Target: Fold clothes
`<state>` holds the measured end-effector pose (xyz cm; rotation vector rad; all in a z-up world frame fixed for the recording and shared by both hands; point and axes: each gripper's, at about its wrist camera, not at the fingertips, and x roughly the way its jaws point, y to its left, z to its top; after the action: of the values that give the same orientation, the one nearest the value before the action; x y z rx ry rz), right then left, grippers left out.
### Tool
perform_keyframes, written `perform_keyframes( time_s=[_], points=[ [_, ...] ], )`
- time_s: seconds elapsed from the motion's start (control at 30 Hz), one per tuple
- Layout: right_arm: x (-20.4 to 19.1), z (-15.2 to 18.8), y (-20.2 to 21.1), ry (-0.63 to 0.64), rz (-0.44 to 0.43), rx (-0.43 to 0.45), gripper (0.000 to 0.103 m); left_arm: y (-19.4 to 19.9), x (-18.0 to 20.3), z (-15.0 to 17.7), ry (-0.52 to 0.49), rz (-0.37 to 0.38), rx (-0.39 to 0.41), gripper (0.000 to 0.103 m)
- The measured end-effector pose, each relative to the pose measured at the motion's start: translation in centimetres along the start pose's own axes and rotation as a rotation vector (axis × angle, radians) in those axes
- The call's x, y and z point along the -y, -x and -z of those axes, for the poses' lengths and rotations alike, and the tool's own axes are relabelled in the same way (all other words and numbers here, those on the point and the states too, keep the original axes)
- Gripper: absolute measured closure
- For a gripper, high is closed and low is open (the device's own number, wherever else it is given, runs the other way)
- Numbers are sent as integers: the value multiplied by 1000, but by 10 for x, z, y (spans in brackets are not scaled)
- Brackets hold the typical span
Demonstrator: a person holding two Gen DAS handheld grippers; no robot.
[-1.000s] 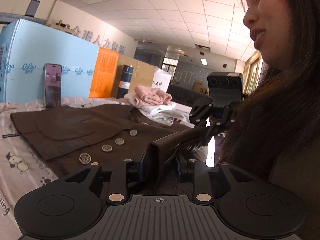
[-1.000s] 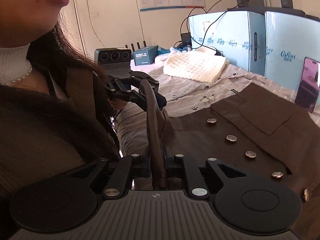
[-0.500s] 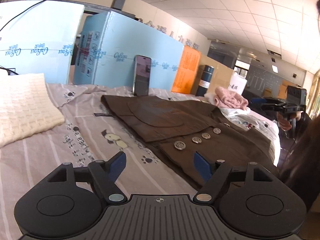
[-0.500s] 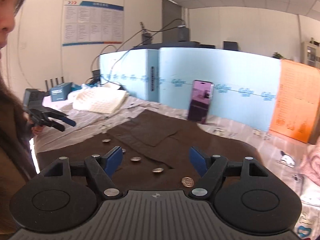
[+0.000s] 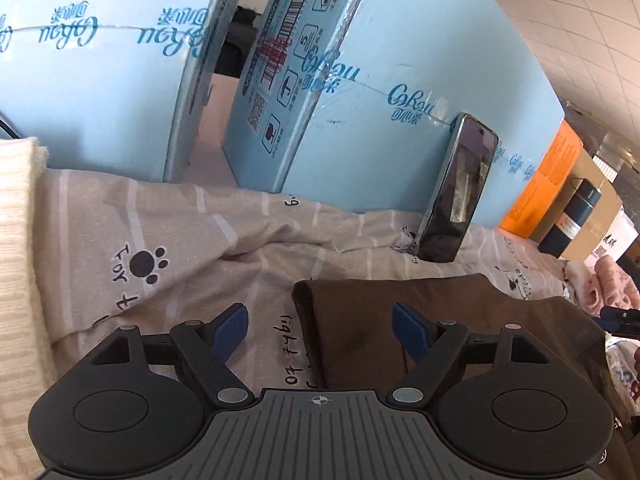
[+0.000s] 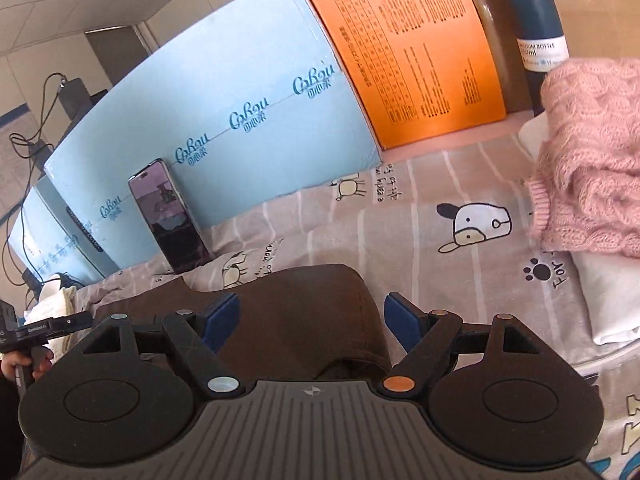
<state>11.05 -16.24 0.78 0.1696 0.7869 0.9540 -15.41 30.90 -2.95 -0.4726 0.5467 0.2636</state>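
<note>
A brown garment (image 5: 460, 312) lies flat on the printed bedsheet (image 5: 192, 240). My left gripper (image 5: 320, 326) is open and hovers low over the garment's far left corner, which lies between the blue pads. In the right wrist view the garment (image 6: 312, 312) shows its far right corner. My right gripper (image 6: 312, 322) is open with that corner between its pads. Neither gripper holds cloth. The left gripper (image 6: 44, 328) also shows at the left edge of the right wrist view.
Light blue boxes (image 5: 360, 80) stand along the back with a phone (image 5: 456, 192) leaning on them. An orange box (image 6: 408, 48) and a dark bottle (image 6: 532, 12) stand at the back right. A pink knit (image 6: 592, 160) lies on white cloth to the right. A cream knit (image 5: 16, 260) lies left.
A second ago both grippers were shut on a fold of the brown garment. They let go, opened, and moved forward and down to the garment's two far corners.
</note>
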Motion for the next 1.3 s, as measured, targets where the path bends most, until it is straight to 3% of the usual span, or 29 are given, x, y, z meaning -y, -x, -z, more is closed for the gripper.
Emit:
perform_keyframes(
  time_s=[0.1,0.17,0.2,0.23,0.3,0.33,0.4,0.63,0.77,0.83,0.9,0.97,1.03,1.13,1.3],
  points=[
    [14,2,-22,-66,-2,-39,25,-9,7,7,-31,47,18,24],
    [19,4,-32,-101,-37,-62,26,-10,13,12,-68,36,30,50],
    [19,6,-36,-105,-37,-69,29,-9,16,13,-88,14,35,72],
    [18,8,-38,-99,-24,-65,32,-6,20,14,-100,-6,53,86],
    [16,9,-39,-86,7,-56,64,5,26,18,-124,-8,99,95],
    [16,11,-38,-84,9,-61,69,11,29,20,-136,-9,123,96],
    [13,14,-34,-56,-5,-53,81,22,36,24,-160,-14,167,97],
    [-20,-2,-36,119,63,23,88,22,56,11,-243,-155,242,99],
    [-34,-12,-56,218,102,3,88,15,51,5,-236,-191,200,99],
    [-32,-13,-63,224,108,-20,81,13,50,7,-245,-208,156,93],
    [-29,-13,-60,208,99,-9,57,16,46,10,-229,-199,125,86],
    [-29,-14,-51,198,79,26,42,22,43,12,-189,-179,106,73],
    [-27,-13,-50,206,94,30,40,26,41,16,-161,-138,77,64],
    [-23,-9,-57,232,151,5,39,34,50,28,-224,-134,59,55],
    [-17,-2,-68,274,245,-37,37,41,62,47,-324,-159,24,51]
  ],
)
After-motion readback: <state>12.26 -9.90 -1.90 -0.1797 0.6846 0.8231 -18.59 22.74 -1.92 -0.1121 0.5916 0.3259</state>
